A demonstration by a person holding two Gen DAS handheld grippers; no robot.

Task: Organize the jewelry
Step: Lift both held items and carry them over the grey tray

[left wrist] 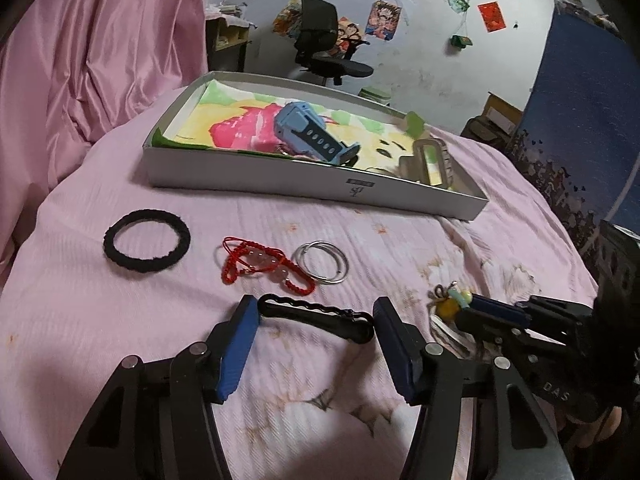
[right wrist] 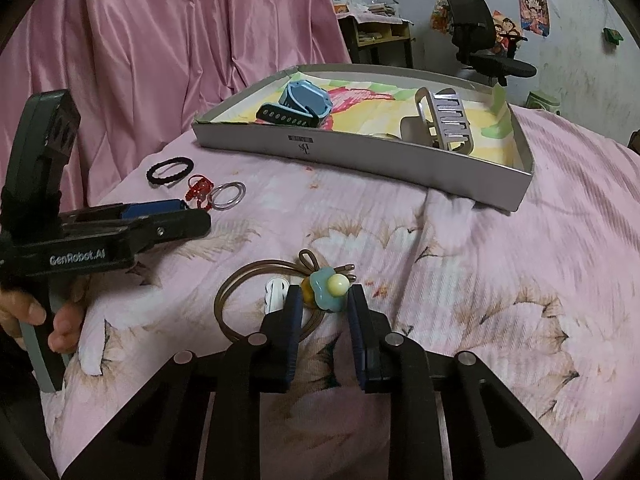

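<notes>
Left view: right gripper (left wrist: 460, 312) cut by right edge; white clip (left wrist: 444, 330) mostly hidden behind the near finger. Right view: black clip hidden behind left gripper (right wrist: 192, 212); box (right wrist: 360, 152) wall hides claw clip (right wrist: 444, 120) base; logo unreadable.

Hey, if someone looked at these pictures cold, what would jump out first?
Probably the grey box at the back, holding a blue watch and silver hair claw. Nearer, the right tongs flank a flower hair tie, and the left tongs bracket a black hair clip.
</notes>
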